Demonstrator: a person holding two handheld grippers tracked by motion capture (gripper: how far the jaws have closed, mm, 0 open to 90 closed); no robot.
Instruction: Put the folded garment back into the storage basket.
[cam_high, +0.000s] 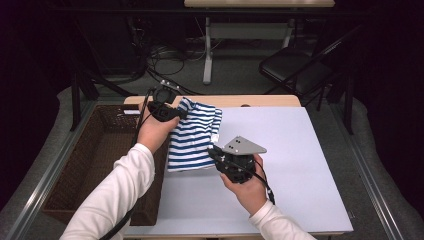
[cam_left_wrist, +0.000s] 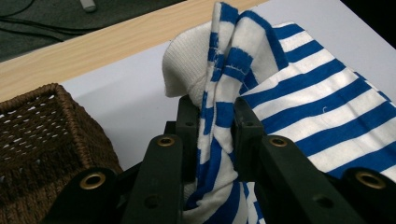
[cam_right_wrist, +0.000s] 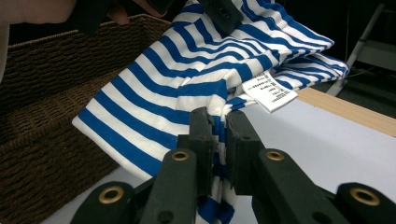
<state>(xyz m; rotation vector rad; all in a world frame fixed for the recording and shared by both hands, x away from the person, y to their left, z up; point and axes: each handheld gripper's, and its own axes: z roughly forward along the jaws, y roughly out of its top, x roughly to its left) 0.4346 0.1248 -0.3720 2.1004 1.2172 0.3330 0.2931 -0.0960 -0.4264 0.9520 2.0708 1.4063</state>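
Holding the shirt (cam_high: 192, 137) pinched in both grippers, left (cam_high: 165, 111) and right (cam_high: 222, 159), above the counter (cam_high: 300, 165) beside the basket (cam_high: 95, 160), you risk it slipping, since each pair of jaws grips only thin bunched cloth.

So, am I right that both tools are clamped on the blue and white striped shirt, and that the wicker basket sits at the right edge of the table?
Not quite: the basket sits at the left edge of the table, as the high view shows. The rest holds: the left tool and right tool are both clamped on the blue and white striped shirt.
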